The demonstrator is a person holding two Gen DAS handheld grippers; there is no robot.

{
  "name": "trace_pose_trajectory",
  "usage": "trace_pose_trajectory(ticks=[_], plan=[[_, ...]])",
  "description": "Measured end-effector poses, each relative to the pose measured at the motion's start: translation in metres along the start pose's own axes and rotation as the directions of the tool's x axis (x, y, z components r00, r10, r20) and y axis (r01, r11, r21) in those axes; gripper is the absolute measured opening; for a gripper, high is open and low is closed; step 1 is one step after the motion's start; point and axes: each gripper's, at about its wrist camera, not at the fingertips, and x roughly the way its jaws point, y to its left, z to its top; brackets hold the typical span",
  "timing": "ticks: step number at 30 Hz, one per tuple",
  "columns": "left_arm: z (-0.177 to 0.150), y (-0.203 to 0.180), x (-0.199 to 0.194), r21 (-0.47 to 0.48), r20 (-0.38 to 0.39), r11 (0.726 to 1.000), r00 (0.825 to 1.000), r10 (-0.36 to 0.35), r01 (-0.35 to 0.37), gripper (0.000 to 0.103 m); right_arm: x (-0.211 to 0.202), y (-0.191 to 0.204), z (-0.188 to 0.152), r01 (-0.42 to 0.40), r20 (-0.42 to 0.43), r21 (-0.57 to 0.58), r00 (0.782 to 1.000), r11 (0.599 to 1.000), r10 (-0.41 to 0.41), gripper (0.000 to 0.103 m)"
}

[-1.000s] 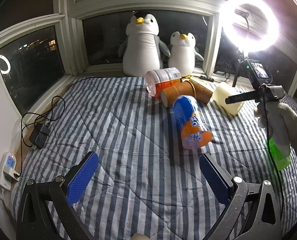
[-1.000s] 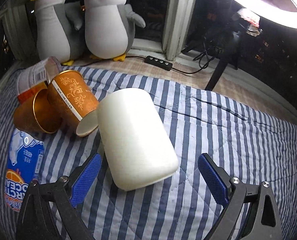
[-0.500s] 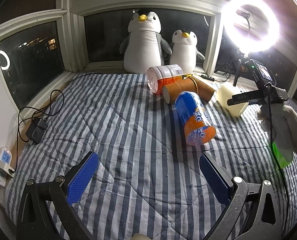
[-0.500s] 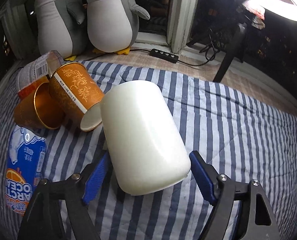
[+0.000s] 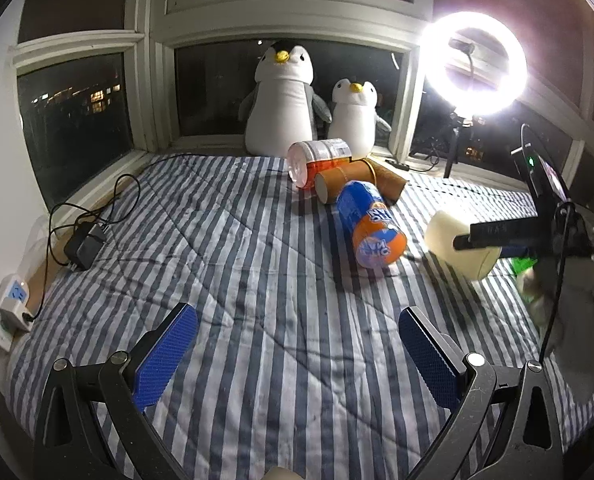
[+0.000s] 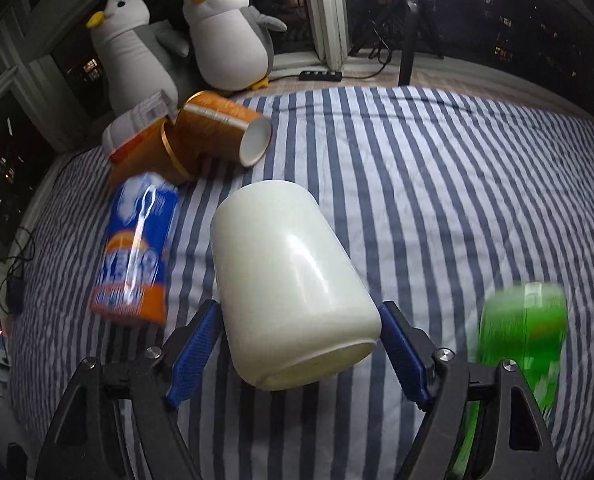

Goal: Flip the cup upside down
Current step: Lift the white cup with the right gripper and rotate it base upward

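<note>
Right wrist view: a striped bed [image 6: 437, 168] fills the scene. On it, a white cup [image 6: 289, 280] sits tilted between the blue fingers [image 6: 195, 344] of the right gripper [image 6: 297, 354], both pads pressed against its sides, its mouth toward the camera. Beside it lie a blue-and-orange can [image 6: 137, 252] and two orange paper cups [image 6: 217, 128]. Left wrist view: the left gripper [image 5: 297, 360] hovers spread wide, holding nothing.

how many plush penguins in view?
2. Big penguin sits on the window sill behind the pile of cups; small penguin sits right beside it, nearer the ring light. None seems hidden.
</note>
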Motion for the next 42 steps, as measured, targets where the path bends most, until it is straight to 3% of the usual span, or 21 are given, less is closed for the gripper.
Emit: trace_pose_trajectory(ticks=[11,20,27,34,42], plan=[[-0.026,-0.005,-0.029,0.010,0.019,1.000,1.000,-0.023,0.023,0.102,-0.020,0.015,-0.077,-0.073,-0.043,0.111,0.996,0.991,0.078,0.076],[-0.036,-0.026,-0.026,0.025,0.017,0.999,0.999,-0.035,0.035,0.102,-0.025,0.023,-0.094,-0.185,-0.066,0.164,0.978,0.969,0.198,0.076],[-0.041,-0.076,-0.009,0.066,-0.004,0.996,0.998,-0.067,0.067,0.102,-0.058,0.001,-0.107,-0.260,0.021,0.166,0.965,0.951,0.260,0.076],[-0.037,-0.138,0.017,0.061,-0.042,0.989,0.990,-0.135,0.138,0.102,-0.101,-0.054,-0.139,-0.238,0.158,0.188,0.965,0.953,0.209,0.076],[-0.031,-0.183,0.067,0.008,-0.089,0.995,0.992,-0.094,0.095,0.102,-0.129,-0.104,-0.166,-0.211,0.241,0.223,0.958,0.952,0.156,0.077]])
